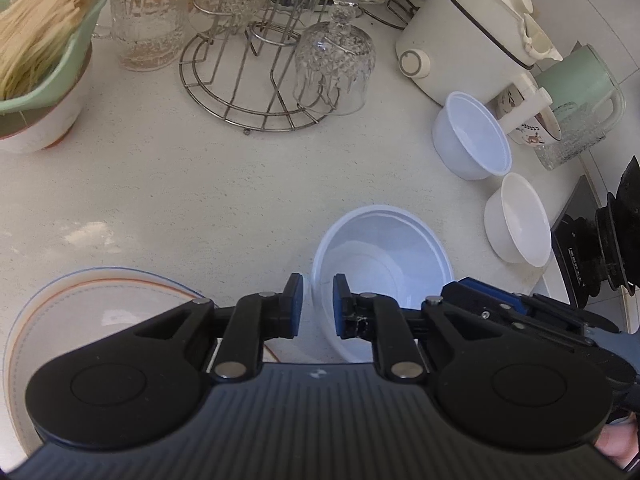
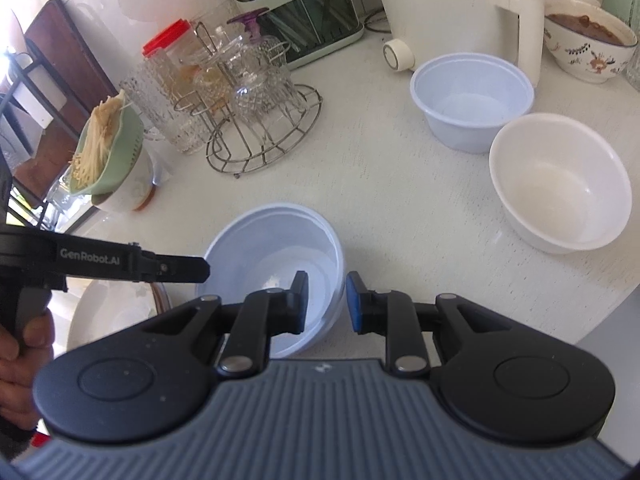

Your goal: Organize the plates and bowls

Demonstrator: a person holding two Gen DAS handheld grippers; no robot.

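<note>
A pale blue plastic bowl stands on the white counter between both grippers. My left gripper is open astride its left rim, and the pads do not press it. My right gripper is open astride the right rim, one finger inside the bowl and one outside. A left finger shows at the bowl's left edge. A ringed plate lies left of the bowl, partly under my left gripper. Further right stand another pale blue bowl and a white bowl.
A wire rack with upturned glasses stands behind. A green colander of noodles sits at the left, a white appliance and a patterned bowl at the back right. The counter edge curves at the right.
</note>
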